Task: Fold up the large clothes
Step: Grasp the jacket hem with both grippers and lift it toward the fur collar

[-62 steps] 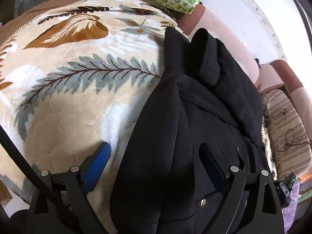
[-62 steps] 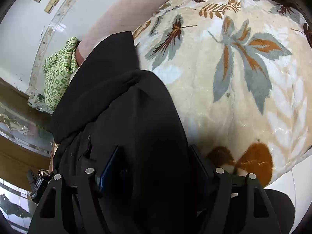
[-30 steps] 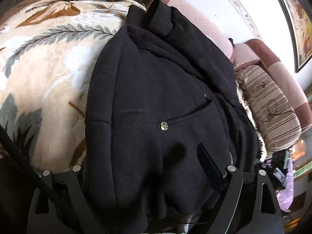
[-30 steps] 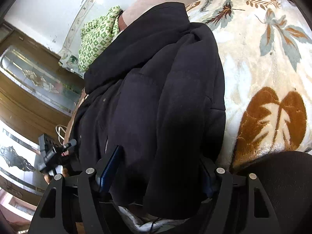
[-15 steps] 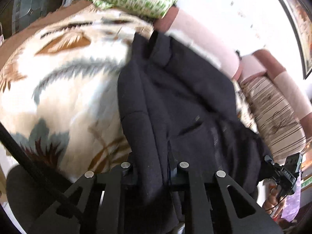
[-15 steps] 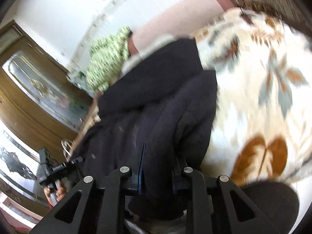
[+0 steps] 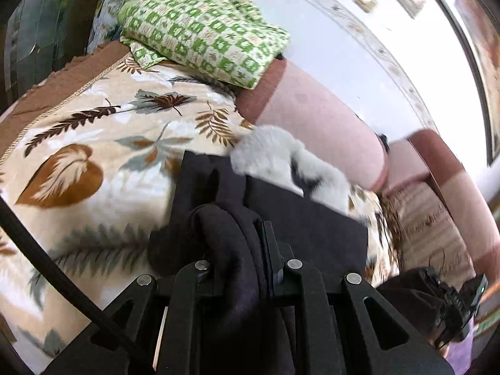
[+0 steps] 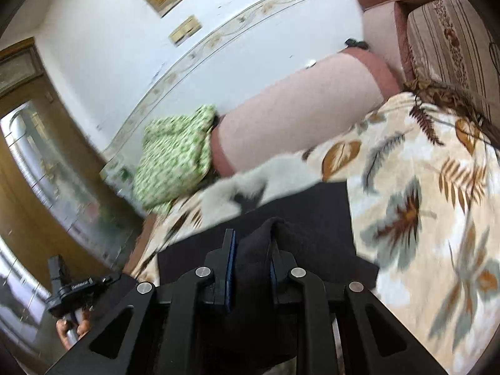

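The black coat (image 7: 300, 228) lies on the leaf blanket (image 7: 103, 143) that covers the sofa (image 7: 315, 115). From the left camera it fills the middle and stretches toward 3 o'clock. A gray and white furry part (image 7: 281, 159), maybe the hood trim, sticks out at its far edge, at about 12 o'clock from the fingers.

The folding looks started but not finished. The far part of the coat lies flat and wide, like a dark panel. The near edge is bunched up and lifted. I think this edge is being carried over to make a fold, and it is not laid down yet. After that the coat may need more folds to get small and neat.

The left gripper (image 7: 237, 250) has its fingers nearly together, pinching a thick roll of black cloth between them. The right gripper (image 8: 251, 256) is squeezed the same way on another lump of the coat's edge, with its blue pads (image 8: 230, 268) pressed against the cloth.

A green checked cloth (image 7: 203, 28) sits on the sofa back at 11 o'clock, well apart from the coat.
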`<state>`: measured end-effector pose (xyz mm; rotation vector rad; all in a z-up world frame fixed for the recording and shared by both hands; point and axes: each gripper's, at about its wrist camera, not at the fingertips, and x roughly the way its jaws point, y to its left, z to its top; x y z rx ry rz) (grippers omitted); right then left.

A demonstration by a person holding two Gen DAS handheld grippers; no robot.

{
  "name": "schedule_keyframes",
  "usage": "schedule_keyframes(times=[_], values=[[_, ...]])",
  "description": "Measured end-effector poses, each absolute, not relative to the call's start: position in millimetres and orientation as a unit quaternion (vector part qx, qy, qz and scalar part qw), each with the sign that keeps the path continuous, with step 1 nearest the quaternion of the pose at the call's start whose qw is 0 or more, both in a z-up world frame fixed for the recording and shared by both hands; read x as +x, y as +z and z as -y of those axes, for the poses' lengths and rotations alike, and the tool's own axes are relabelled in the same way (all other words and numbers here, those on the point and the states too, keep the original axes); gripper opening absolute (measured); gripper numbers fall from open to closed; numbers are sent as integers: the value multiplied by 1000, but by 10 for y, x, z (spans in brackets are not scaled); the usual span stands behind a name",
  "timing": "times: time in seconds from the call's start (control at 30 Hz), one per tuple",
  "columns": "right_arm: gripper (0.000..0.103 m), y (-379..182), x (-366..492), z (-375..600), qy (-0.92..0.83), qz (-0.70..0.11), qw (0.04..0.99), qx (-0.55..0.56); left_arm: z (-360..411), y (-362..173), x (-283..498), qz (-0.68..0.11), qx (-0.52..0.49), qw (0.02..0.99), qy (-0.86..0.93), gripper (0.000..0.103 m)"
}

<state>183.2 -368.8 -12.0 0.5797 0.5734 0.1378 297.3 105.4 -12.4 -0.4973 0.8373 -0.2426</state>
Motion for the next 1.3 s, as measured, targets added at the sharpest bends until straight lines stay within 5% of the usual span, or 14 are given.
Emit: schedule_keyframes(times=[0.27,0.63,0.7,0.8,0.83,0.87,0.97,1.0,1.23,1.3], values=[[19,-385,2816,3975,-44,-263,918,294,-1096,-481,4106,-430,-292,852,-70,16],[20,-1456,3701,4181,-132,-358,885,267,-812,-1191,4817,-443,-273,852,-57,20],[22,-1544,3738,4251,-128,-363,877,286,-790,-1144,4807,-442,-270,854,-58,25],[28,-1550,3723,4322,-121,-365,869,311,-826,-956,4708,-428,-280,856,-66,50],[31,-1509,3708,4326,-121,-361,870,314,-844,-884,4647,-417,-282,861,-67,66],[39,-1421,3659,4344,-123,-350,873,316,-873,-735,4512,-389,-283,875,-56,78],[86,-1107,3465,4325,-148,-297,892,308,-935,-372,4123,-324,-275,905,-17,87],[90,-990,3374,4312,-162,-275,900,298,-935,-274,4009,-316,-266,911,-4,87],[90,-275,2858,3588,-97,-203,956,188,-762,11,3416,-296,-170,940,33,88],[79,-236,2795,3223,-34,-212,965,153,-616,-63,3411,-308,-134,941,25,88]])
